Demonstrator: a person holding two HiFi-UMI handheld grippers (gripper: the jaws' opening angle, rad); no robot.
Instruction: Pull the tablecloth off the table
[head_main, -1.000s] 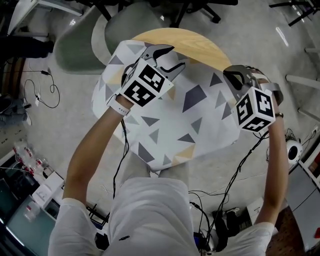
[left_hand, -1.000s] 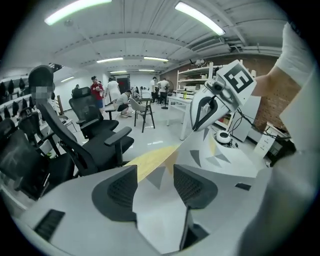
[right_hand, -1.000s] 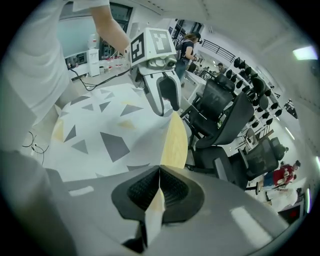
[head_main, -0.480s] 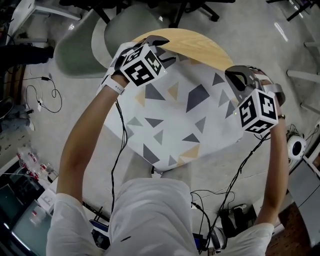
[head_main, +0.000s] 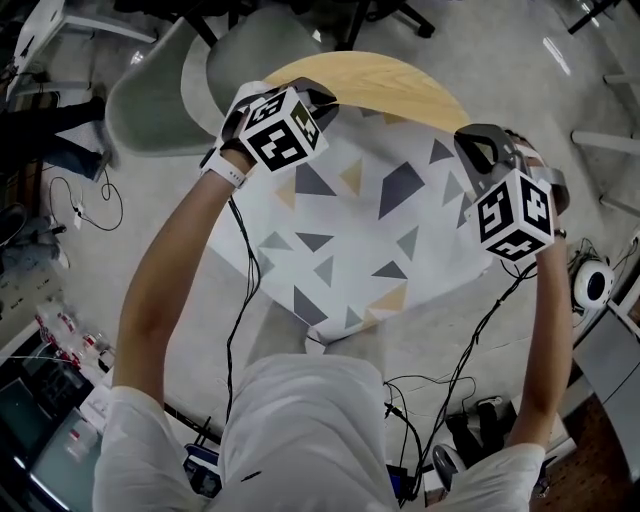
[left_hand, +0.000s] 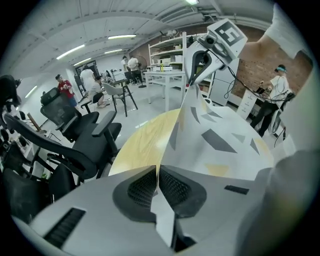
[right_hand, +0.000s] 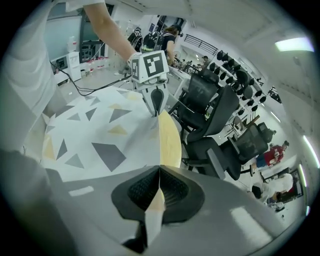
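The left tool (left_hand: 159, 174) has just closed on the tablecloth (head_main: 360, 230); the right tool (right_hand: 160, 174) pinches it.

The tablecloth (head_main: 350, 250) hides most of the table (head_main: 385, 82).

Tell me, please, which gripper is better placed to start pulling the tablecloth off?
Right, slightly: the right gripper is shut on the tablecloth edge, while the left gripper has just been closing its jaws onto the cloth edge.

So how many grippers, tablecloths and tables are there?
Grippers: 2 (left gripper, right gripper)
Patterned tablecloth: 1
Round wooden table: 1
Total: 4
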